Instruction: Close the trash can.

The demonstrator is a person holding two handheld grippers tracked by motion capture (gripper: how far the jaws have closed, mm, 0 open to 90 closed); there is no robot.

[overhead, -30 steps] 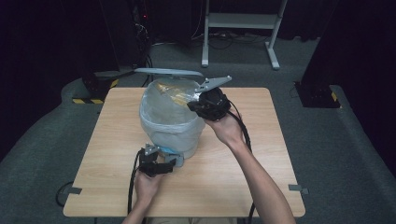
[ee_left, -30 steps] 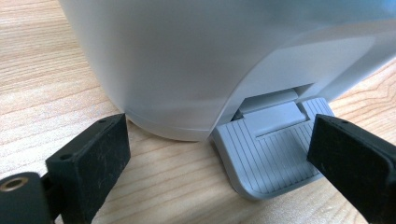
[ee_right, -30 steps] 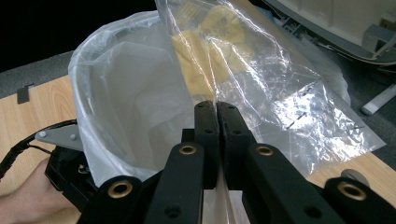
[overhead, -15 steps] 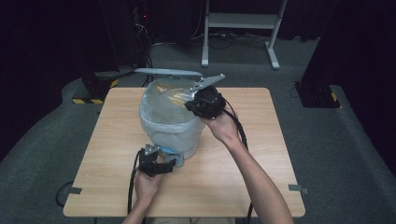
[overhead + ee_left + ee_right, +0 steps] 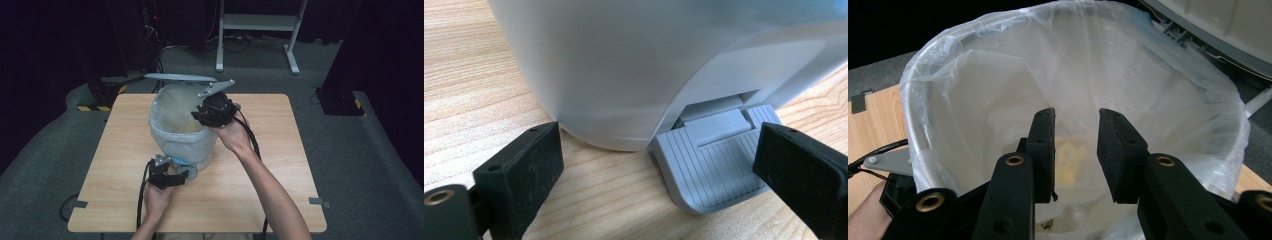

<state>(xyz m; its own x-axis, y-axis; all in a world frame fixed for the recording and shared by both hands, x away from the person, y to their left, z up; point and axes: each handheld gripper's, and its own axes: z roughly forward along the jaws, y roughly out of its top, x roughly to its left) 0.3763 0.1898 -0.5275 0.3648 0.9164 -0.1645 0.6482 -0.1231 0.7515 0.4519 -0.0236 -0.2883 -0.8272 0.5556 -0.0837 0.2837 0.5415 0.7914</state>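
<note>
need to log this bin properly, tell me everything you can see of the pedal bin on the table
The pedal bin is a round, pale grey tub of what looks like plastic, standing upright on the wooden table, towards its far left. A thin translucent bag lines it, folded over the rim, with yellowish scraps at the bottom. Its lid is raised at the back. A ribbed grey pedal juts from the base, between the left gripper's open jaws. The right gripper hangs over the opening.

Matt grey plastic bin point(image 5: 202, 155), thin glossy plastic liner point(image 5: 998, 100), ribbed plastic pedal point(image 5: 714, 170), wood-grain table point(image 5: 260, 185)
</note>
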